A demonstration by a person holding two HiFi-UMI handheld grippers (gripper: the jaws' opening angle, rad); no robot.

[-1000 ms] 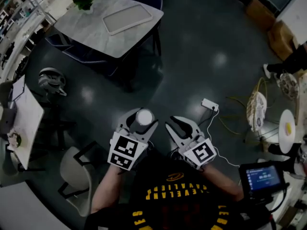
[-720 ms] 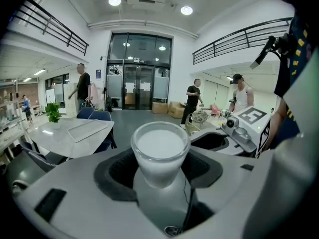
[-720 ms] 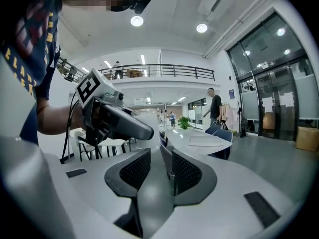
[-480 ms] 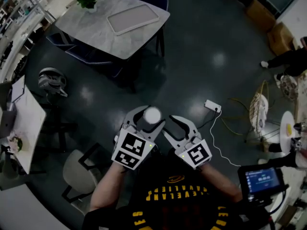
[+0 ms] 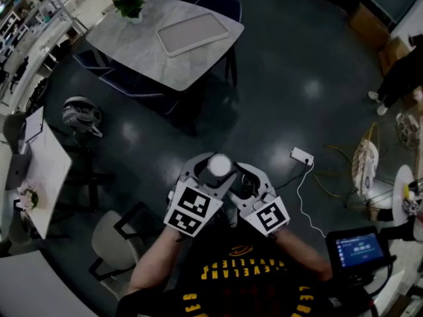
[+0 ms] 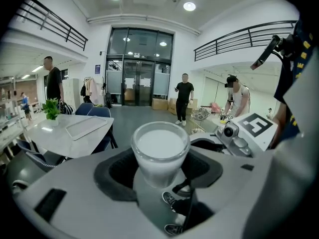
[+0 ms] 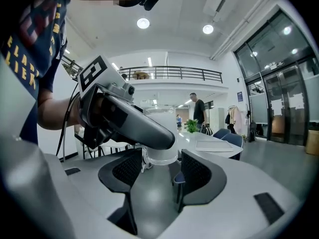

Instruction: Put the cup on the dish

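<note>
Seen from the head camera, a person looking steeply down holds two grippers close to the chest above a dark, shiny floor (image 5: pixel 277 98).

The left gripper (image 6: pixel 160 169) has its jaws closed on a white frosted cup (image 5: pixel 219 164). The cup stands upright, with a pad against each side of its lower half, and it is carried in the air.

The right gripper (image 7: pixel 162 174) has its jaws spread wide. They have just been opening and their pads press on nothing. In its own view, the base of the cup shows just past the jaw tips, and one jaw of the left gripper crosses in front.

A second ago the two grippers were set apart with a clear gap between them, and the right jaws were narrower. Now the right gripper sits tight against the left one, its jaw tips beside the cup.

The grey bench (image 5: pixel 132 48) at the upper left carries a pale rectangular dish (image 5: pixel 193 32) and a potted plant (image 5: pixel 130 4). The bench lies further right and lower in the picture than before. It is well apart from the cup. A white power strip (image 5: pixel 301 156) lies on the floor to the right.
</note>
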